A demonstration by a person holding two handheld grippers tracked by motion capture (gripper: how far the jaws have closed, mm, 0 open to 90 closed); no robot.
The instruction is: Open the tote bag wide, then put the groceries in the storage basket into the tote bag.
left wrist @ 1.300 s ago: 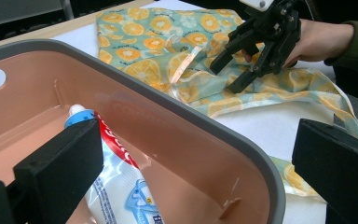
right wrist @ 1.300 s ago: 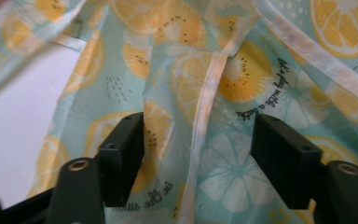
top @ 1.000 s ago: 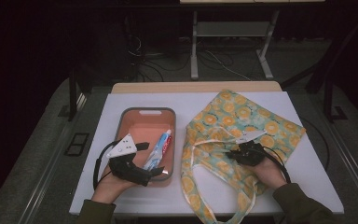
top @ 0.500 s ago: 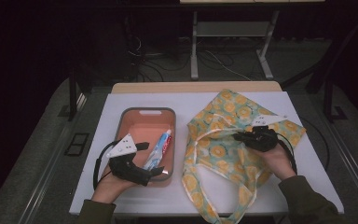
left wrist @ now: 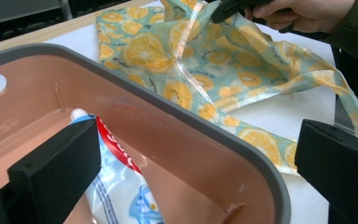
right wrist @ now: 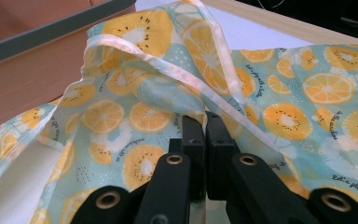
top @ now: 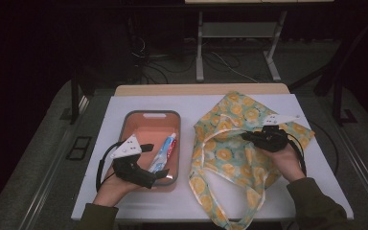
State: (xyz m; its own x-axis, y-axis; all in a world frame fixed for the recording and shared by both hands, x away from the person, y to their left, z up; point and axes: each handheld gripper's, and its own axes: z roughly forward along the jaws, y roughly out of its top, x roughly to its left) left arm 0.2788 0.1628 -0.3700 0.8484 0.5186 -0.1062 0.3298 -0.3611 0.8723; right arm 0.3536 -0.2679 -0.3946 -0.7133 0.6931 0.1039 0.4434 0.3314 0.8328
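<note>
A teal cloth bag [top: 239,112] printed with orange slices lies on the white table at the right, its long handles trailing toward the front edge. My right gripper [top: 247,137] is shut on the bag's upper layer near the trimmed mouth edge [right wrist: 206,120] and holds that fabric [right wrist: 307,93] raised off the table. A toothpaste tube [top: 165,151] lies in the pink tray [top: 146,115] at the left. My left gripper [top: 154,161] is open wide astride the tray's right wall [left wrist: 177,109]: one jaw is above the tube [left wrist: 116,186], the other outside over the table.
The bag's handle loop [top: 230,218] hangs past the table's front edge. The tray stands close beside the bag [left wrist: 168,51]. A wooden strip [top: 201,89] borders the table's far edge, with a stand and cables on the dark floor beyond.
My right gripper has risen and shifted right and away, drawing the bag's top layer up with it. The left gripper has stayed in place over the tray.
</note>
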